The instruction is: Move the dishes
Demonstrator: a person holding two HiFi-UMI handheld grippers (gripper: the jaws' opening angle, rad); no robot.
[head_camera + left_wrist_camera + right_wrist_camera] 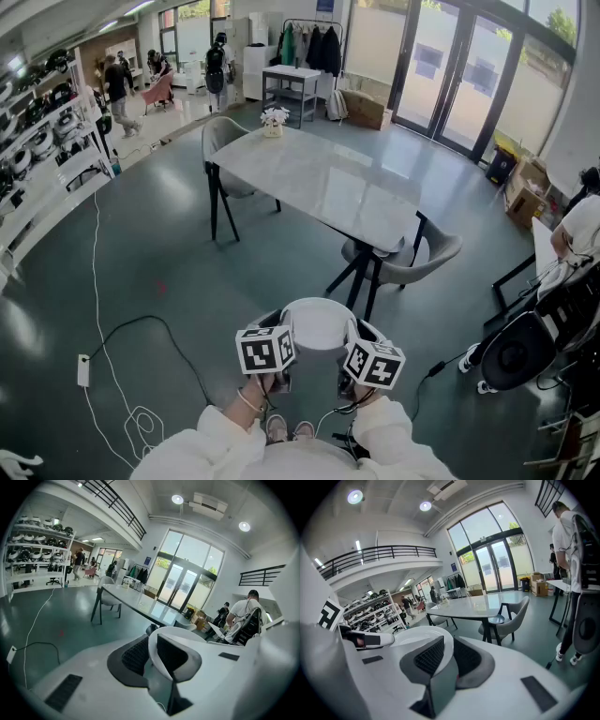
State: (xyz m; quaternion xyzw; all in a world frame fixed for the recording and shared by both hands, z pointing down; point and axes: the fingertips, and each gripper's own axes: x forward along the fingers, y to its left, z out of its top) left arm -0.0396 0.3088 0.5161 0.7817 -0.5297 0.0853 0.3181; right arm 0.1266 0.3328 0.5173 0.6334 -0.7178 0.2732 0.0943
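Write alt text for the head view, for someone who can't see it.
A person holds a round white dish in front of them, the left gripper and right gripper each clamped on its rim. Ahead on the grey-green floor stands a long pale table.

Arms tucked in low, left gripper (pixel 287 345) and right gripper (pixel 353 349) each clamped onto opposite sides of the white dish (pixel 317 322).

Glossy white plate (pixel 314 323), polished stone-look tabletop (pixel 319 178), smooth floor (pixel 159 253).
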